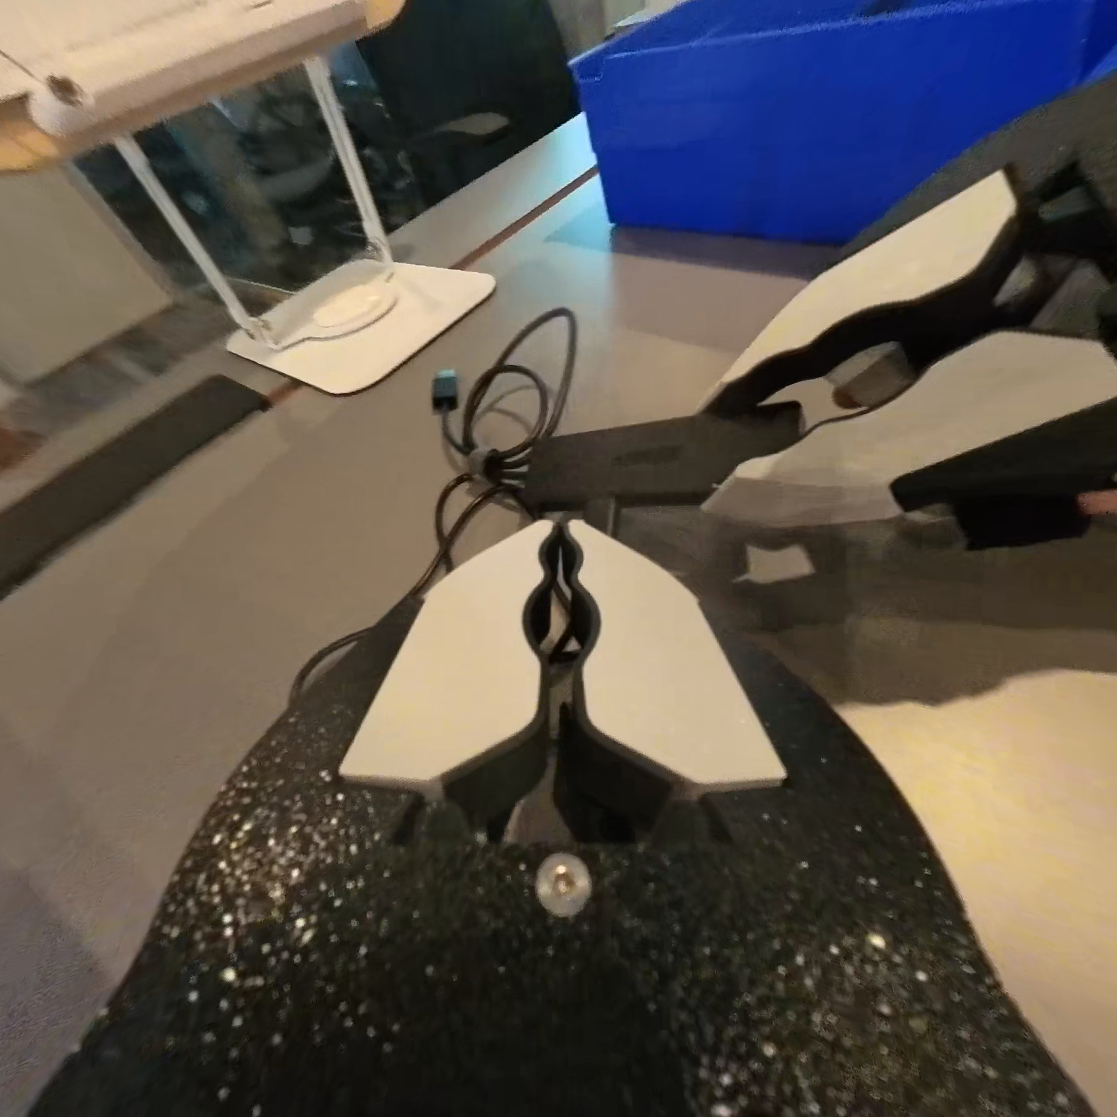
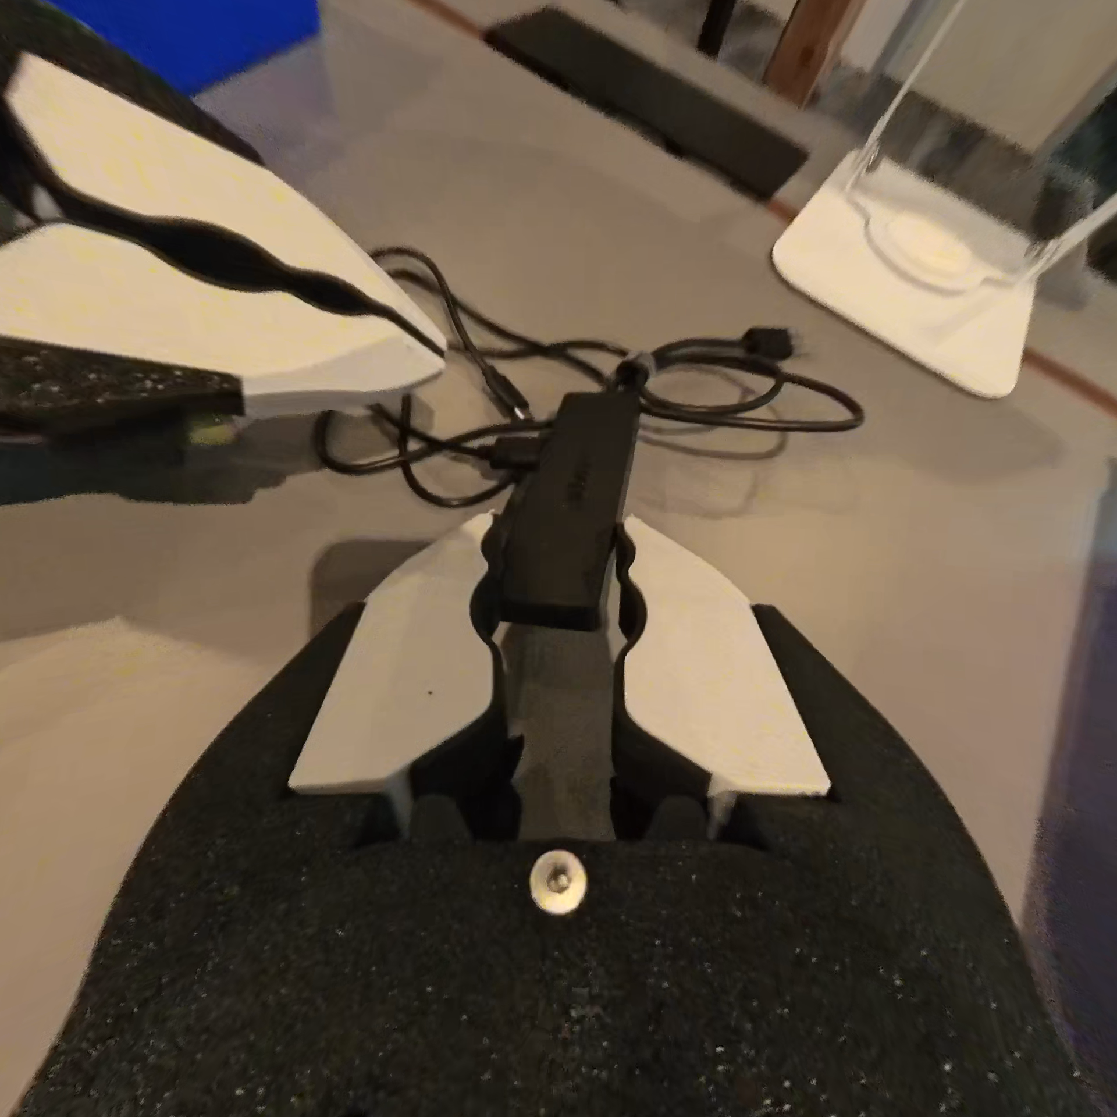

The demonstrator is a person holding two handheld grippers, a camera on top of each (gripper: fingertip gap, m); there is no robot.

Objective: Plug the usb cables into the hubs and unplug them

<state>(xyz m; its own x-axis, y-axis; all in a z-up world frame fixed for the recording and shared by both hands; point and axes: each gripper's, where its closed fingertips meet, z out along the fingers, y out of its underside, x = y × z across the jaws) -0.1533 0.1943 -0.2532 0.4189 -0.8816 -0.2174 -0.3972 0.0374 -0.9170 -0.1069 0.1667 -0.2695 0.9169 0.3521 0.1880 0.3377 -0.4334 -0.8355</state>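
Observation:
My right gripper [image 2: 556, 523] is shut on the near end of a slim black USB hub [image 2: 574, 477] and holds it over the grey table. A black plug [image 2: 512, 454] sits in the hub's left side. The hub's coiled cable [image 2: 755, 417] lies beyond, bound by a tie, with a loose plug [image 2: 770, 341]. My left gripper [image 1: 559, 527] is shut just short of the hub [image 1: 634, 459]. A black cable [image 1: 559, 622] shows through its finger gap; I cannot tell if it is gripped. The left gripper [image 2: 436, 356] also shows in the right wrist view, the right gripper [image 1: 713, 450] in the left.
A clear acrylic stand on a white base [image 1: 375, 320] stands behind the cables, also in the right wrist view [image 2: 906, 290]. A blue bin [image 1: 816, 121] is at the back right. A flat black bar [image 1: 121, 447] lies on the table at left.

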